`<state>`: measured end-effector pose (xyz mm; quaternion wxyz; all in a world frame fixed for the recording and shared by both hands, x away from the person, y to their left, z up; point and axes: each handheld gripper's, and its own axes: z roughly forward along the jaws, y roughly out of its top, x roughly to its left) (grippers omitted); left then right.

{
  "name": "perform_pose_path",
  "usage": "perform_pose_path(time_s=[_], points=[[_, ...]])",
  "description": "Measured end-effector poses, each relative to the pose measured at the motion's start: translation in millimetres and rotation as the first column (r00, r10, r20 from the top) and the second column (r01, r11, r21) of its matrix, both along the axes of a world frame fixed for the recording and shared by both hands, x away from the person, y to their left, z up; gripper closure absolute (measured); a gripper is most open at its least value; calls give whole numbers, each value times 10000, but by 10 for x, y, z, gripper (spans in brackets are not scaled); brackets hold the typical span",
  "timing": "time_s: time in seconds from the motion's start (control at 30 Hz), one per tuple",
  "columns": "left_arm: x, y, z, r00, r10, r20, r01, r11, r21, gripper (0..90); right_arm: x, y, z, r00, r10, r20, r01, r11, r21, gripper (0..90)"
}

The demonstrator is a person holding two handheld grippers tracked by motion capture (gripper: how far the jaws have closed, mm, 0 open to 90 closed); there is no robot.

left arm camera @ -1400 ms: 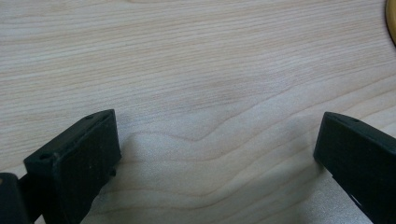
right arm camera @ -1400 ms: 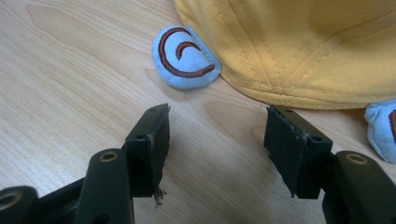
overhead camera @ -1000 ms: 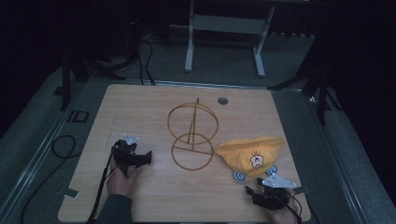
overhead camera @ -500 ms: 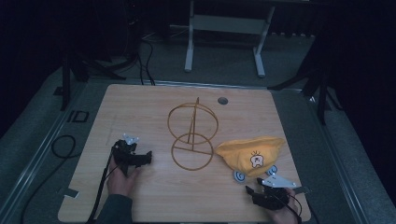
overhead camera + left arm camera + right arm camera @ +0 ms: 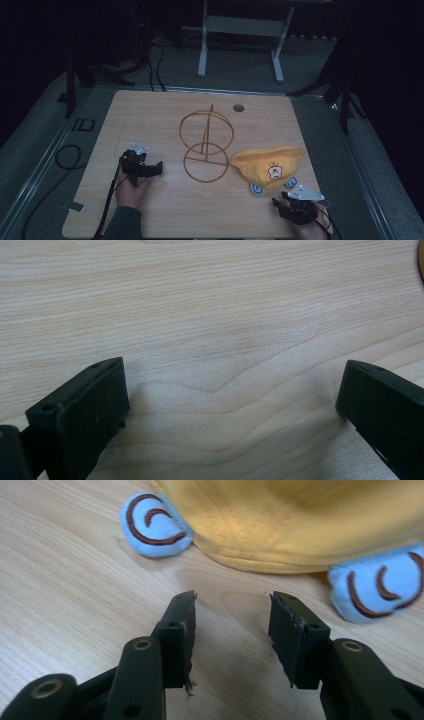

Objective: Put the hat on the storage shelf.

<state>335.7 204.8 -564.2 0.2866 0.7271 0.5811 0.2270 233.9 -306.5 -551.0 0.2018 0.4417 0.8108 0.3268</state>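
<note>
Facing the soft, light yellow cap (image 5: 300,525) near the table's right edge, the right gripper (image 5: 232,610), fingers half-open, empty, just been closing, suits pinching its stitched rim

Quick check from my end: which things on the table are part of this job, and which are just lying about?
In the job:
- yellow hat, just ahead of the right gripper, whose jaws have just been closing with nothing between them
- wire stand, beside the hat

Lying about:
- left gripper, open over bare table
- round table hole
</note>
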Motion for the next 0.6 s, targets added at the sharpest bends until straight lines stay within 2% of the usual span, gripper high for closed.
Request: perform_pose_path(time_s=[0.07,0.13,0.23,0.33,0.6], points=[[0,1,0,10000,-5,0,5,10000,7,4,-2,-23,8,9999,-147,21,147,9999,17,533],[2,2,0,10000,0,4,0,10000,9,4,-3,-57,20,9994,-334,128,336,9993,-162,532],[2,2,0,10000,4,6,-4,10000,4,4,23,-156,51,9964,-778,346,782,9969,-94,515],[2,2,0,10000,5,6,-5,10000,5,4,74,-251,69,9932,-1099,381,1101,9939,-25,499],[5,0,-1,10000,35,13,-35,10000,-15,4,192,-358,6,9936,-1098,268,1108,9931,-378,400]])
